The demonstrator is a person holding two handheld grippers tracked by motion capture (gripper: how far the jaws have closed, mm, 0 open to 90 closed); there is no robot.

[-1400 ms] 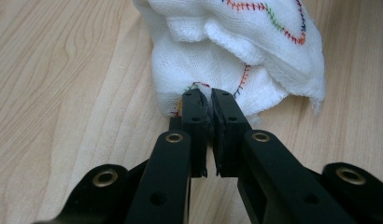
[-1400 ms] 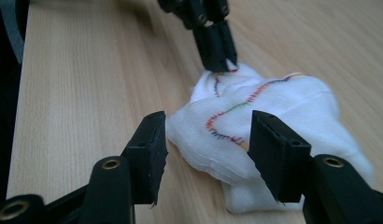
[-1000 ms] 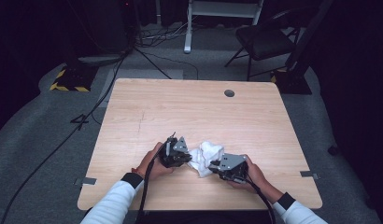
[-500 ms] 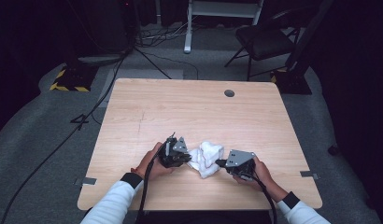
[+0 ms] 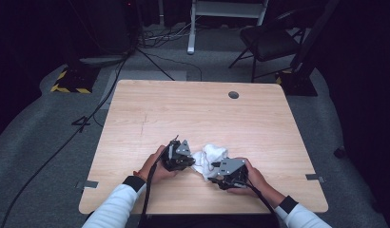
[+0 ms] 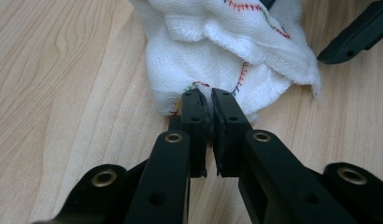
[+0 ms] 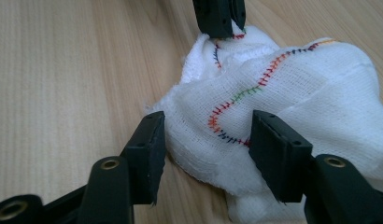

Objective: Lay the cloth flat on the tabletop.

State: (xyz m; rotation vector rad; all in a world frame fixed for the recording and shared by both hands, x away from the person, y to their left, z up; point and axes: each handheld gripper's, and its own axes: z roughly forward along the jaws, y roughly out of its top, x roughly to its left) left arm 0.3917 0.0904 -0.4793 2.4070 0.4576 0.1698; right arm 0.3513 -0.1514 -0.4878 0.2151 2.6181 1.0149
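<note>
A crumpled white cloth (image 5: 212,155) with multicoloured stitching along its hem lies near the table's front edge between both grippers. My left gripper (image 5: 192,161) is shut on a corner of the cloth (image 6: 217,46), its jaws pinching the stitched hem (image 6: 203,100). My right gripper (image 5: 211,171) stands open, its two jaws straddling a stitched fold of the cloth (image 7: 297,84) near the table surface (image 7: 206,135). In the right gripper view the left gripper's shut jaws come in at the top, holding the cloth's far corner.
The wooden table (image 5: 193,114) has a small round hole (image 5: 233,94) at the back right. Behind it on the floor stand a chair (image 5: 269,40), a white frame (image 5: 226,9) and cables (image 5: 112,85).
My right gripper drew back to the right half a second ago and has now come back left onto the cloth. The left gripper has stayed put, holding its corner.
</note>
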